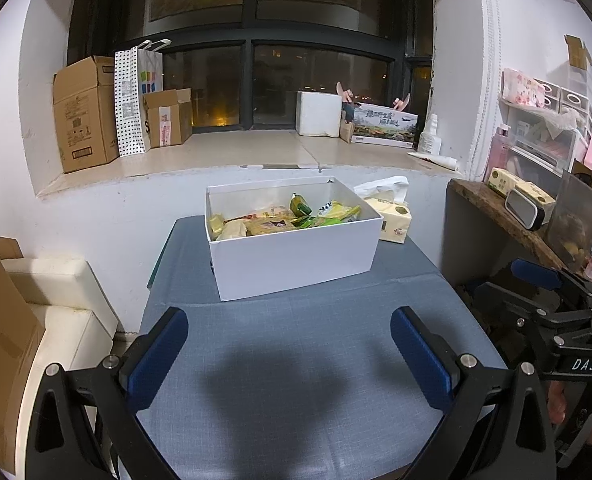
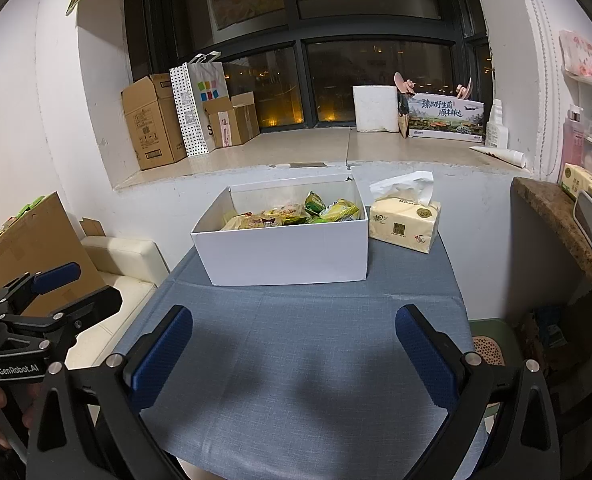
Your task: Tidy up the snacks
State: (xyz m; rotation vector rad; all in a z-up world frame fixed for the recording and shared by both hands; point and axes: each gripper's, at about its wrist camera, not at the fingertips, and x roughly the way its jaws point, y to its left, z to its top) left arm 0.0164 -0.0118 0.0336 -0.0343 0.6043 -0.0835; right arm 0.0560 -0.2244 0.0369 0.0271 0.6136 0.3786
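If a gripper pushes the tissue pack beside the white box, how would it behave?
The tissue pack looks soft-wrapped, so it would probably dent and slide rather than tip. Its loose top tissue would likely flop. Probably light for its size.

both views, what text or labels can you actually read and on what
"DAS": right gripper body, left wrist view.
"GenRobot.AI": left gripper body, right wrist view.
"臻品野生菌 顺丰鲜达": printed carton on the windowsill.
"S": polka-dot paper bag.
Tissue pack, cardboard boxes and snack wrappers: print too small to read.
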